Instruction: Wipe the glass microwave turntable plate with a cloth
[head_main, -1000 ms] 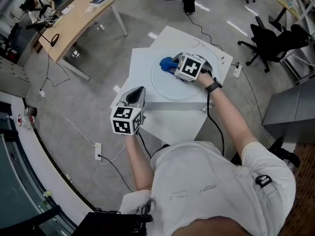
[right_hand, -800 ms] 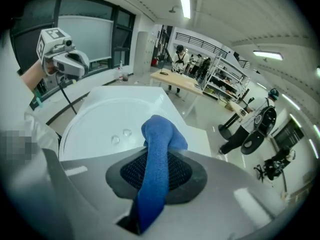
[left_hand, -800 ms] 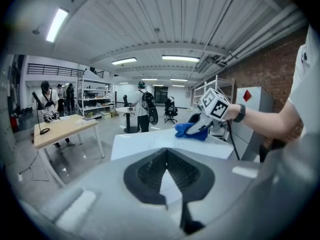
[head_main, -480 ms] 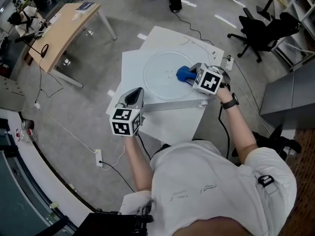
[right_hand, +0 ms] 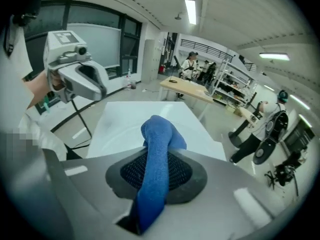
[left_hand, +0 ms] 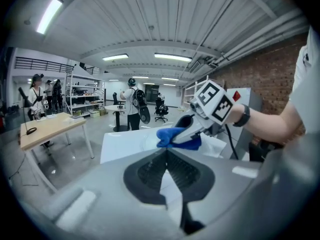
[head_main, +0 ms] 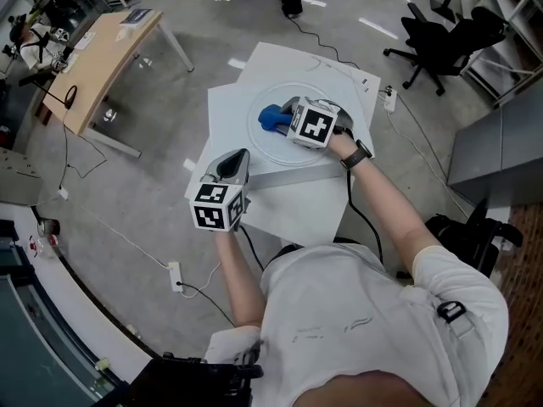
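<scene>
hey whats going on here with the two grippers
A person holds a gripper in each hand. The right gripper is shut on a blue cloth and holds it on the glass turntable plate, which lies on the white table. The left gripper hangs shut and empty by the table's near left corner, off the plate.

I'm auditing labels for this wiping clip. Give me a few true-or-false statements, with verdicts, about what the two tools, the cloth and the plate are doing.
1. The right tool is shut on the blue cloth. True.
2. The left tool also grips the cloth. False: its jaws are together on nothing, and it is held off the plate, near the table's front left edge.
3. The cloth is over the glass plate. True.
4. The plate lies on the wooden desk. False: it lies on the white table; the desk stands apart, farther left.
</scene>
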Demonstrator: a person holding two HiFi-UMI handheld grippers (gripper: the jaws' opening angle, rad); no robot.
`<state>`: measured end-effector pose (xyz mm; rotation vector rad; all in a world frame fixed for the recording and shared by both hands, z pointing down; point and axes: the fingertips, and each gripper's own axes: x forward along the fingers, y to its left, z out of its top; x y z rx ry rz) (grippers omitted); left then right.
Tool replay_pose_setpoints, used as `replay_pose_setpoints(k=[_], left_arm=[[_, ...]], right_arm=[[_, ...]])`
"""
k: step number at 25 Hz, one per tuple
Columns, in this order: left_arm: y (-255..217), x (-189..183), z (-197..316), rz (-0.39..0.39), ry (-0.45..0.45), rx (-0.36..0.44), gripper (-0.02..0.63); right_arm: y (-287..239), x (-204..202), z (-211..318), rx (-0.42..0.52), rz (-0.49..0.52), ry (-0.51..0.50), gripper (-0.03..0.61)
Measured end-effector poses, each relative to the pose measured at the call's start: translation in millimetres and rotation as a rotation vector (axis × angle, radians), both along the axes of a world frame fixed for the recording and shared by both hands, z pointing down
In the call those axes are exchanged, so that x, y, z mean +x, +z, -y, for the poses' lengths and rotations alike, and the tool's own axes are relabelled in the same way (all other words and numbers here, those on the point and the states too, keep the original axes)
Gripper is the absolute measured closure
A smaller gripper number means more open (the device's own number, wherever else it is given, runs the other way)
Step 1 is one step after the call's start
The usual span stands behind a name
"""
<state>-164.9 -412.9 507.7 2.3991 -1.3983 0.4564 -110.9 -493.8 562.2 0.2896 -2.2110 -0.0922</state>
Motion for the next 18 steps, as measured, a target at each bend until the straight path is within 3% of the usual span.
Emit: replay_pose_setpoints(k=[4, 9, 12, 18], left_arm=[[9.7, 9.6, -1.3, -0.007, 0.062, -0.02, 0.609], [16.2, 4.8, -5.7, -0.038, 0.118, -0.046, 0.61], [19.9, 1.9, -6.5, -0.066, 0.141, -0.046, 0.609], [29.4, 8.0, -11.4, -0.135, 0.194, -0.043, 0.609]], right_arm=[[2.1, 39.2, 39.8, 0.102, -0.021, 0.161, 0.509], [7.4, 88.9, 4.7, -0.01, -0.003, 0.308, 0.509], [3.5, 82.5, -27.0, -0.013, 0.0, 0.305, 0.509], [-0.3, 15.2, -58.6, 0.011, 0.015, 0.18, 0.509]])
